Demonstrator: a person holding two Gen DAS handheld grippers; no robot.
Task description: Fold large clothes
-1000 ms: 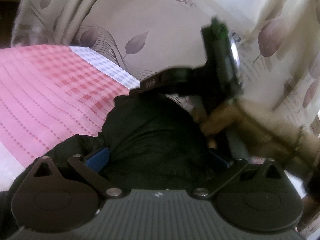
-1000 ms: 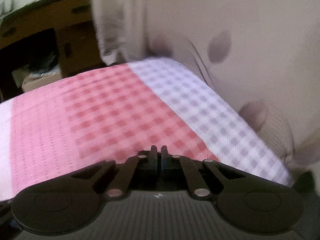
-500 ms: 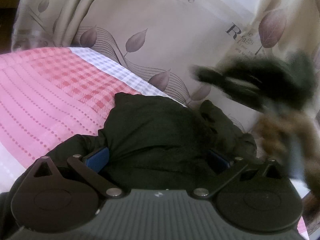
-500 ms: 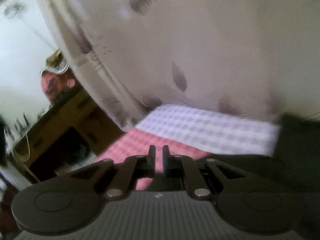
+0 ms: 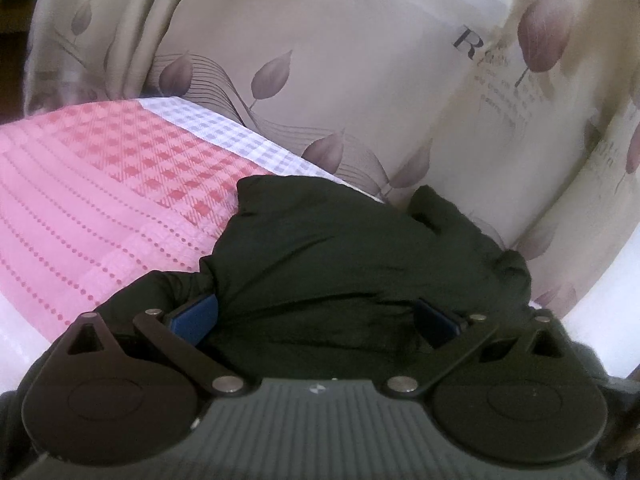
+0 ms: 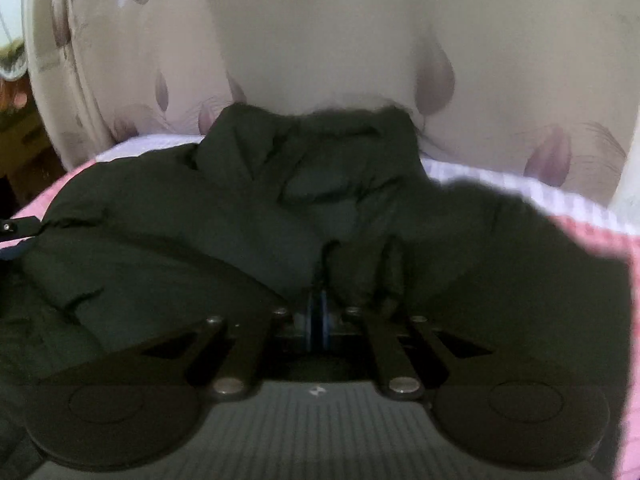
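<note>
- So, we judge the fold to be partway done: the dark jacket point(image 5: 360, 264) lies bunched on the bed cover point(image 5: 100, 200), with some of its cloth doubled over the body, but the heap is lumpy and not yet a flat, squared bundle.
- In the right wrist view we see a thick flap lying across the middle of the jacket point(image 6: 248, 216), its collar end up against the curtain point(image 6: 320, 40); which part of the garment that flap is, we cannot tell.
- What is left, as we read it, is to flatten the bulges, bring the loose parts in, and make at least one more fold.
- Our left gripper point(image 5: 316, 320) has its fingers standing wide apart, with a thick mound of jacket bulging up between them; the blue pads point(image 5: 196, 318) sit at the sides of that mound, and we cannot say that they press on it.
- Our right gripper point(image 6: 318, 312) has its fingers drawn together, and a thin pinch of the dark cloth seems to run into the slit between them, though blur keeps us from being sure.
- The jacket lies right under and ahead of both grippers, at the curtain end of the bed.
</note>
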